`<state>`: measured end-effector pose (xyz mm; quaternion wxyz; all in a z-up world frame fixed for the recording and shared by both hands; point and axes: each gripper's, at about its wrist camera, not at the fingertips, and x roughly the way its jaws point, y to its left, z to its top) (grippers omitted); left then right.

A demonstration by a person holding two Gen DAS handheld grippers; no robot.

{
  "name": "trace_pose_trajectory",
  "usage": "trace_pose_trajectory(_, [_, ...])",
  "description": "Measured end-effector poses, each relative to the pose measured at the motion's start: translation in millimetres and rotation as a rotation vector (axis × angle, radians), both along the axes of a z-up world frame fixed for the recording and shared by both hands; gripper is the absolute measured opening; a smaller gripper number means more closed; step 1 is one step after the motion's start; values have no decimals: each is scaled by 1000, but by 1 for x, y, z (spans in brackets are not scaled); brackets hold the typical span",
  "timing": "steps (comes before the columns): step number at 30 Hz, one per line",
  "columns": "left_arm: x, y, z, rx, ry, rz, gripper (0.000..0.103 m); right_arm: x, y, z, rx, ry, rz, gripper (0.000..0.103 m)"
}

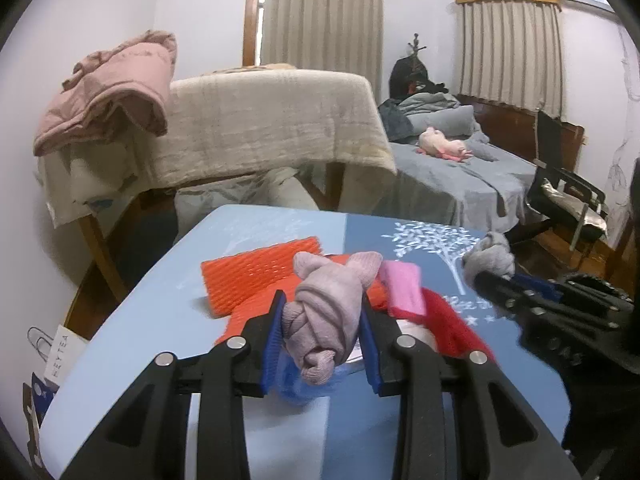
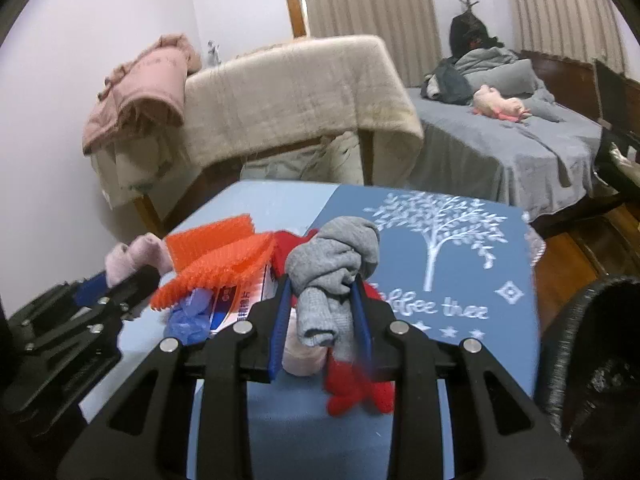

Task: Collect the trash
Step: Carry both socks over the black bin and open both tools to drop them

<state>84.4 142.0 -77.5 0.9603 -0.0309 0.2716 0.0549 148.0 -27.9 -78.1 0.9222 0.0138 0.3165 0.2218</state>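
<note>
My left claw squeezes a soft pink sock ball and my right claw squeezes a squishy grey sock ball, both light, held around the middle, with the orange mesh at ten o'clock on the surface.

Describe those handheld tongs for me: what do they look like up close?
Both look alike. The left tongs and right tongs each have two chunky black plastic arms with cut-out openings, joined by round silver pivot bolts. The fingers end in flat blue ribbed pads. No cables, sleeves or hands show; raised lettering on one body is too blurred to read.
</note>
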Motion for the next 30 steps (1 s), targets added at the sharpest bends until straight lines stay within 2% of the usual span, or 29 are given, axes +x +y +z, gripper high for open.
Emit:
trace_pose_trajectory(11, [-4,-63,14,-2,-19,-129,34,-44,-78,26,-15,-55,-125,29])
trace_pose_trajectory(30, [5,-216,17,-4,-31,-464,34,-83,-223,24,-51,-74,-413,29])
